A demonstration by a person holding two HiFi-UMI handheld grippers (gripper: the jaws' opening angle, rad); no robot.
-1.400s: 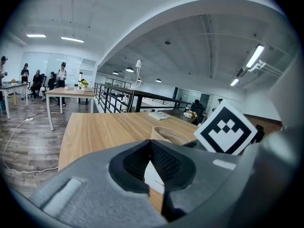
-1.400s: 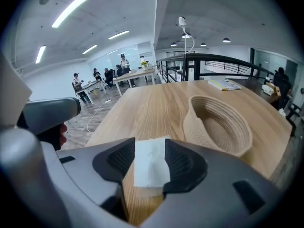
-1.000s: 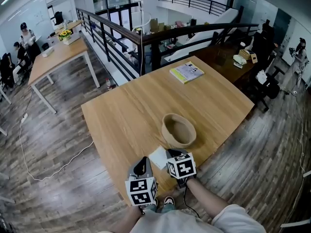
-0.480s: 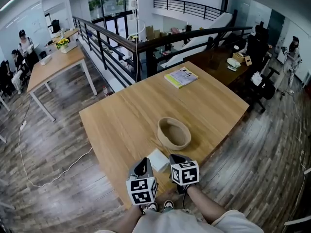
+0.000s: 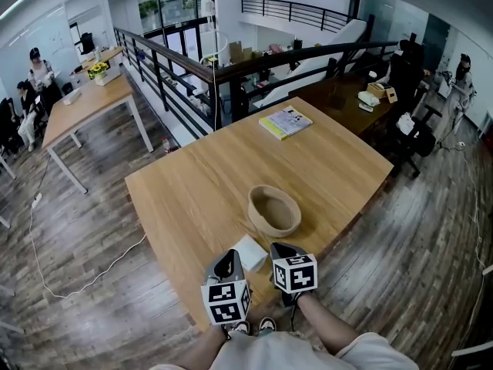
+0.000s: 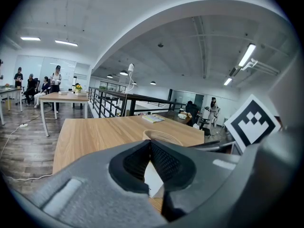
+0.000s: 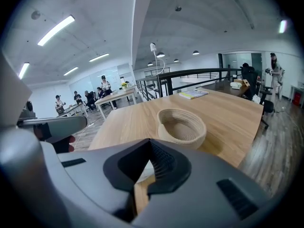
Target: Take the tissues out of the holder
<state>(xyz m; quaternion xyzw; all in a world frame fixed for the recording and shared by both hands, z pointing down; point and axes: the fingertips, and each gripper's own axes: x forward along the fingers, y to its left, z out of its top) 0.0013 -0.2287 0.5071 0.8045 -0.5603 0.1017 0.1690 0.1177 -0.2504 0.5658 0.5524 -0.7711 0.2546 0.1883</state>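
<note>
The right gripper [image 5: 277,249] has drawn back slightly from the round beige woven-rope holder [image 5: 259,219], toward the near edge of the light wooden bench [image 5: 192,191]. Its jaws are clenched tip to tip and grasp nothing. The left gripper [image 5: 227,259], a little further from the holder, is clenched the same way. A flat, square white tissue [image 5: 251,252] lies on the bench just beside the holder's near side, between the two grippers. The holder's hollow shows its bare woven floor.

no legible text anywhere, print on booklet [image 5: 286,122] cover too small to read
</note>
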